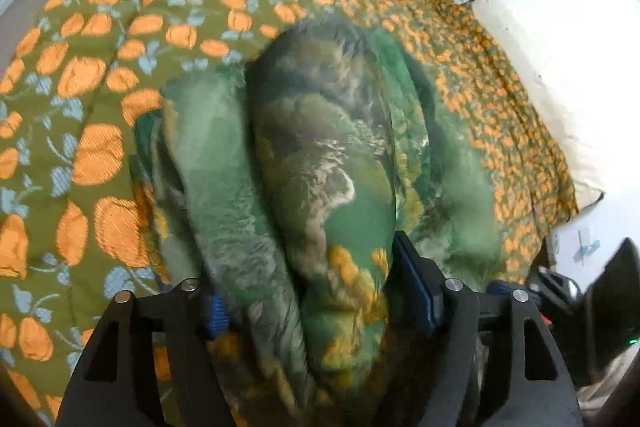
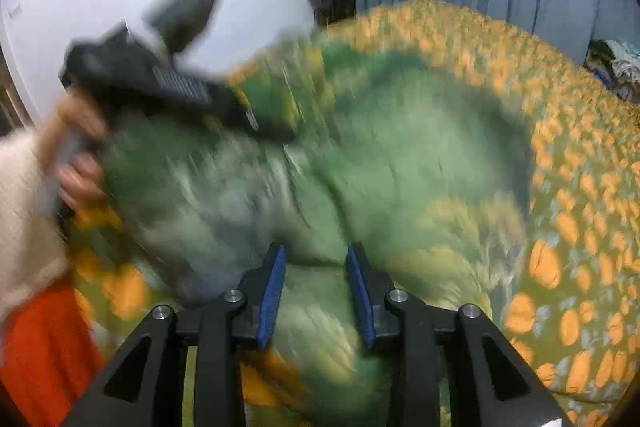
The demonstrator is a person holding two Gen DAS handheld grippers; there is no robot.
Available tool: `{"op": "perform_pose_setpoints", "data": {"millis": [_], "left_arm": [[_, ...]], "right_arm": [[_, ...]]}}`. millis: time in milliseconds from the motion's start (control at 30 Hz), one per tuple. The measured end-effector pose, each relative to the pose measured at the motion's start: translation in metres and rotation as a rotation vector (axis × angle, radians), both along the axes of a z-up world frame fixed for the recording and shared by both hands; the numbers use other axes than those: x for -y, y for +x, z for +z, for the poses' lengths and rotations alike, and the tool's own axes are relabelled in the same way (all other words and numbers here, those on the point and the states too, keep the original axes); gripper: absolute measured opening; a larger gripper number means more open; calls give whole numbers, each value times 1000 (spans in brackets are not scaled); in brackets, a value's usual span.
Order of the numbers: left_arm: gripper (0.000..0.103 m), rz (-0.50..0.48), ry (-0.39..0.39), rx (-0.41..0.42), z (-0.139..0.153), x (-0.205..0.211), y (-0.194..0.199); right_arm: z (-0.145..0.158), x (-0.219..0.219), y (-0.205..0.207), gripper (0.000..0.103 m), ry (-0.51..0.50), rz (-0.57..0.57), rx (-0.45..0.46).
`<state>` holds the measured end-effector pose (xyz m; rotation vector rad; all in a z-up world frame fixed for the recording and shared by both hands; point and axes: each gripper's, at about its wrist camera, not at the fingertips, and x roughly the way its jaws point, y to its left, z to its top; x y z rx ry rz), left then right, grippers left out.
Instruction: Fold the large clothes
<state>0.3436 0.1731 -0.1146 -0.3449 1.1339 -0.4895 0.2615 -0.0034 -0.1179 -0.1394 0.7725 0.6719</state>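
While bunched on the bedspread [image 1: 100,75] — green garment [image 1: 320,155] between both grippers' jaws

Green garment [image 1: 320,155]: soft fleecy cloth. Bedspread [image 1: 92,75]: woven, ribbed texture. Left claw [image 1: 320,303]: matt black plastic, blue pads.

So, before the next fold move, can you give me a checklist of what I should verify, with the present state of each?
1. Left gripper holds the green blanket: ok, a thick bunch fills the gap between its fingers.
2. Right gripper holds the green blanket: ok, cloth sits between the blue pads.
3. Blanket lies over the orange-patterned quilt: ok.
4. Edges aligned for folding: cannot tell, the cloth is bunched and blurred.
5. Grippers apart from each other: ok, in the right wrist view the left one sits far off.
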Motion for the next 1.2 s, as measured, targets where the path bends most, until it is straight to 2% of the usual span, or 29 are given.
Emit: {"op": "perform_pose_setpoints", "data": {"millis": [33, 100, 200, 267, 300, 367, 467, 600, 700, 733, 833, 933, 967, 1000, 1100, 1167, 1200], "left_arm": [[73, 5, -9, -1, 4, -5, 1], [75, 42, -1, 14, 15, -21, 0], [76, 122, 53, 18, 17, -47, -3], [76, 171, 57, 1, 14, -64, -11], [76, 192, 64, -5, 12, -70, -17], [76, 203, 75, -4, 10, -77, -27], [77, 178, 47, 15, 15, -65, -36], [81, 160, 11, 54, 32, -43, -33], [86, 151, 12, 94, 47, -30, -31], [86, 135, 32, 110, 53, -21, -28], [86, 111, 124, 155, 64, 3, -12], [85, 131, 159, 112, 50, 14, 14], [78, 147, 179, 88, 42, 13, 20], [74, 170, 210, 45, 27, 11, 29], [73, 188, 217, -25, -5, 3, 33], [73, 207, 219, -44, -19, -4, 32], [73, 217, 215, -54, -25, -7, 33]], "right_arm": [[11, -6, -3, 33, 52, 15, 11], [14, -25, -3, 33, 116, 63, -31], [-32, -70, 10, 35, 39, 98, -151], [-61, -76, 20, 35, 53, 80, -225], [-69, -77, 21, 34, 63, 77, -226], [-73, -79, 17, 33, 47, 73, -181], [-70, -80, 11, 33, 36, 74, -159], [-46, -79, 6, 35, 23, 74, -58], [-23, -71, -11, 43, 29, 71, -3], [-17, -68, -13, 46, 32, 66, 10], [-2, -59, -20, 47, 47, 58, 30], [14, -40, -26, 47, 44, 28, 78], [20, -29, -24, 47, 44, 3, 84], [23, -20, -21, 47, 43, -19, 83], [23, 6, 0, 49, 17, -105, 73], [6, 19, 22, 49, -7, -149, 12], [-11, 21, 34, 49, -25, -153, -59]]}}
